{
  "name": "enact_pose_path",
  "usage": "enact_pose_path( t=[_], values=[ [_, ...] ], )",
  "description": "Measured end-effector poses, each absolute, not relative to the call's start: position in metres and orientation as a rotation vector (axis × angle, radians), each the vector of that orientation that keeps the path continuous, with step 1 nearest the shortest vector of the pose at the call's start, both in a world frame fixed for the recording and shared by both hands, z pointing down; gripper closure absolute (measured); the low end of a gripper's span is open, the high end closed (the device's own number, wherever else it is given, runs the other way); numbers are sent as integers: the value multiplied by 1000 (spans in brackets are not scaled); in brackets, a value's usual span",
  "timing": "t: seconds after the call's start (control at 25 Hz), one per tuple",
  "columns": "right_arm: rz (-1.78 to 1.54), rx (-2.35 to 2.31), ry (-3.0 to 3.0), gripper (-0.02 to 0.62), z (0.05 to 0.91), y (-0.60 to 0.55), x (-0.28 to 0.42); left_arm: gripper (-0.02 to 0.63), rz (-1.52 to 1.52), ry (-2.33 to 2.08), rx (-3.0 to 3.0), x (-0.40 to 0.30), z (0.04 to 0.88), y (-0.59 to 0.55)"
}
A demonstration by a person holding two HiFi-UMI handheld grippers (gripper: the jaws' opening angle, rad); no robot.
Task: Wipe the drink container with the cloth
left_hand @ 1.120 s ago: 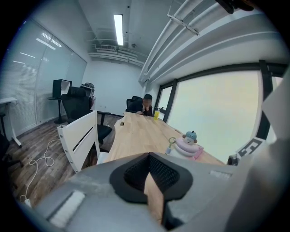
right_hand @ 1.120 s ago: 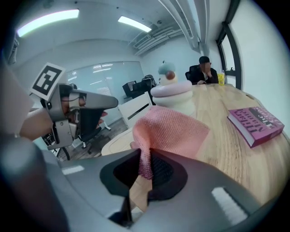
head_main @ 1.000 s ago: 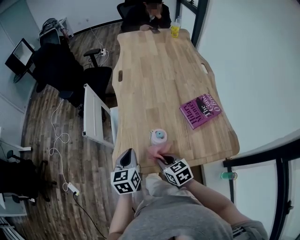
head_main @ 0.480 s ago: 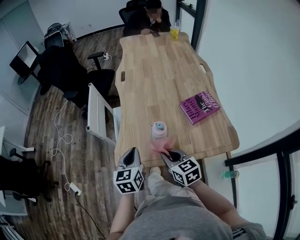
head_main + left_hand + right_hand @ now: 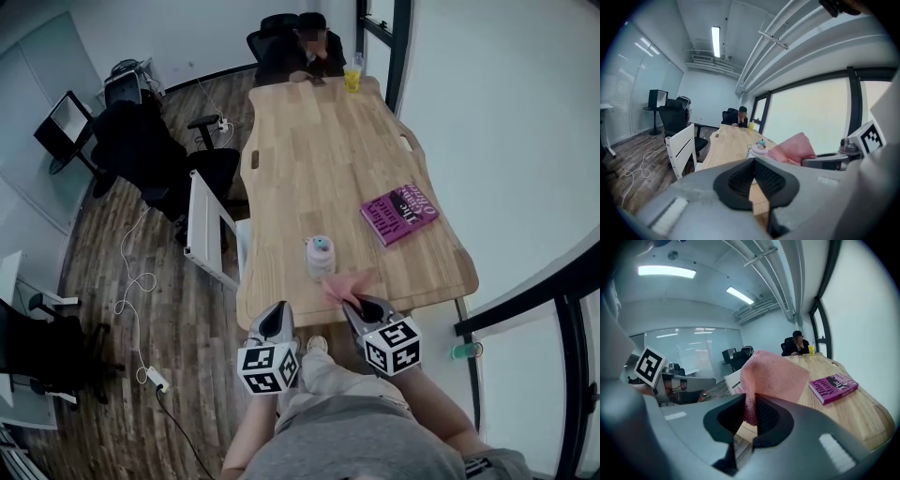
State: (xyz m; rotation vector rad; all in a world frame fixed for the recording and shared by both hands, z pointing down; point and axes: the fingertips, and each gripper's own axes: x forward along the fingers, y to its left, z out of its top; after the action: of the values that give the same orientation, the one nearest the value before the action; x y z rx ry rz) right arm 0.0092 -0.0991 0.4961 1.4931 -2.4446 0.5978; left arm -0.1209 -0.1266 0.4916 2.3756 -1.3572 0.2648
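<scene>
The drink container (image 5: 320, 256) is a small pink tumbler with a blue figure on its lid. It stands upright near the front edge of the wooden table (image 5: 328, 159); the left gripper view shows the container (image 5: 758, 148) ahead. My right gripper (image 5: 361, 307) is shut on a pink cloth (image 5: 345, 285), held just off the table's front edge, right of and nearer than the container. In the right gripper view the cloth (image 5: 774, 375) rises from between the gripper (image 5: 750, 412) jaws. My left gripper (image 5: 273, 323) is shut and empty, off the table's front left; its jaws (image 5: 753, 179) meet.
A magenta book (image 5: 400, 212) lies at the table's right side. A person sits at the far end beside a yellow drink (image 5: 352, 79). A white chair (image 5: 208, 230) stands left of the table, with black office chairs (image 5: 150, 150) and floor cables (image 5: 131, 291) beyond.
Both grippers have drawn back from the table toward my body. The cloth has left the container's side and now hangs off the table edge in the right gripper.
</scene>
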Motion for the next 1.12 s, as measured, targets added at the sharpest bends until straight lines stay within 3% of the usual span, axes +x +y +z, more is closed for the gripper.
enact_pose_path(
  t=[1.12],
  values=[
    [559,1613,-2450,560,477,-44,30,604,245,-1290,2444,-99,479,-75]
  ],
)
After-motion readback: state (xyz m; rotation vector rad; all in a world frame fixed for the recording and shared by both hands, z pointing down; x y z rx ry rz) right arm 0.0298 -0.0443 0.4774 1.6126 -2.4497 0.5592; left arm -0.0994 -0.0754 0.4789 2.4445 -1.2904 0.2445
